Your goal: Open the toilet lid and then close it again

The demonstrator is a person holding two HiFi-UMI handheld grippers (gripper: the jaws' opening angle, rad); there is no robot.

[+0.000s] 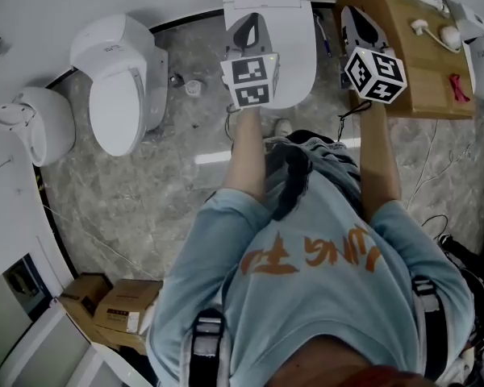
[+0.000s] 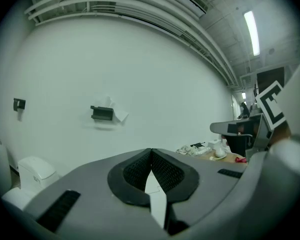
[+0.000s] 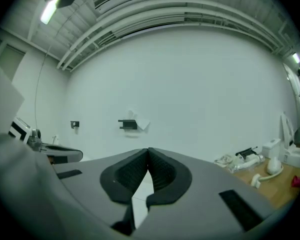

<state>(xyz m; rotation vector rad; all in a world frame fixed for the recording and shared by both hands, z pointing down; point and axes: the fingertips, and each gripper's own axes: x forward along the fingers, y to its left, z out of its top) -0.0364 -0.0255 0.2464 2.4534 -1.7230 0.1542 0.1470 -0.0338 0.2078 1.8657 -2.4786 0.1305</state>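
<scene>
In the head view the middle white toilet [image 1: 294, 51] stands against the far wall with its lid down. My left gripper [image 1: 248, 24] hovers over that lid, shut, with nothing between the jaws. My right gripper [image 1: 356, 16] is held to the toilet's right, over the edge of the wooden table [image 1: 423, 71], also shut and empty. In the left gripper view the left gripper [image 2: 151, 152] has its ribbed pads pressed together and points at the white wall. The right gripper view shows the right gripper [image 3: 149, 152] the same way. Neither gripper touches the lid.
Two more white toilets [image 1: 117, 79] [image 1: 36, 123] stand to the left on the marble floor. The wooden table holds white fittings [image 1: 448, 32] and a red item [image 1: 458, 87]. Cardboard boxes [image 1: 117, 305] lie at the lower left. A black holder [image 2: 102, 113] hangs on the wall.
</scene>
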